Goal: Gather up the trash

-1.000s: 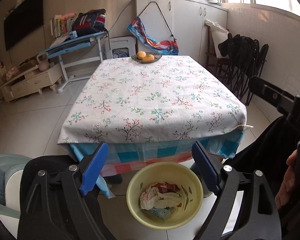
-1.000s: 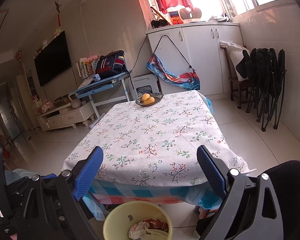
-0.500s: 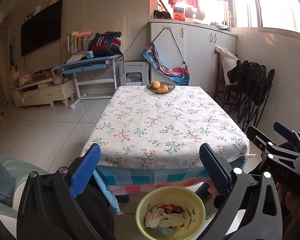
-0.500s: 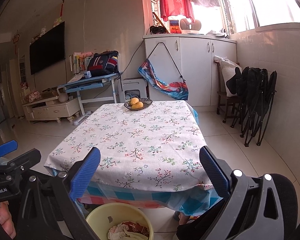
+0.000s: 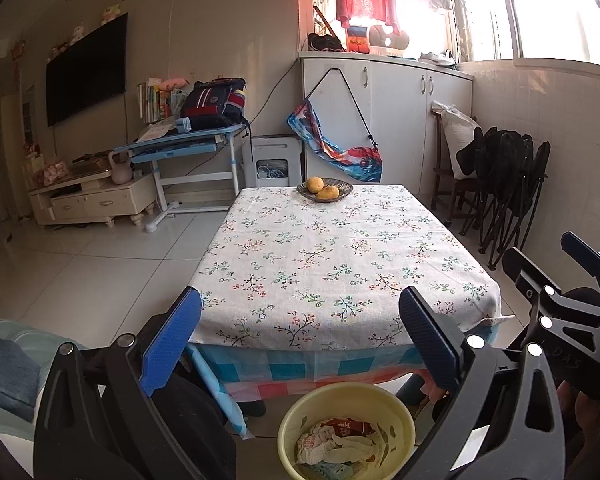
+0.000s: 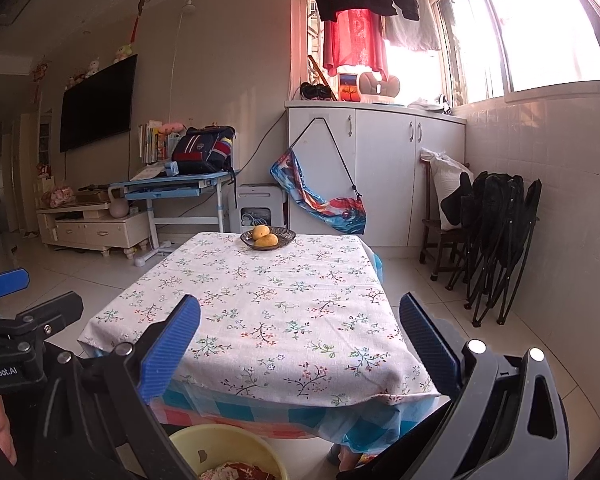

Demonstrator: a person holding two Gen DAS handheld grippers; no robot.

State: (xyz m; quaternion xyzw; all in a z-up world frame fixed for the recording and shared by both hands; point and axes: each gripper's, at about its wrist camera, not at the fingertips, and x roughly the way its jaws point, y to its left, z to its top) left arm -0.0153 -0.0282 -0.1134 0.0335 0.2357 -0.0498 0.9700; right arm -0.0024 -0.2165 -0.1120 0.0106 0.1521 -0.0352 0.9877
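You've raised both views off bin [image 5: 346, 432]; left gripper [image 5: 300, 344] and right gripper [image 6: 300, 344] spread apart, empty. Table [image 5: 340, 256] shows no trash; collection looks finished.

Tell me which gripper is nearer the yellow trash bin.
Left, though narrowly. The left gripper hangs open above the yellow trash bin, which shows whole below it. The right gripper is open too, with the bin cut off at its view's bottom edge.

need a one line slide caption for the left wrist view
Open left gripper above a yellow bin of wrappers, facing a floral-clothed table with a fruit bowl.
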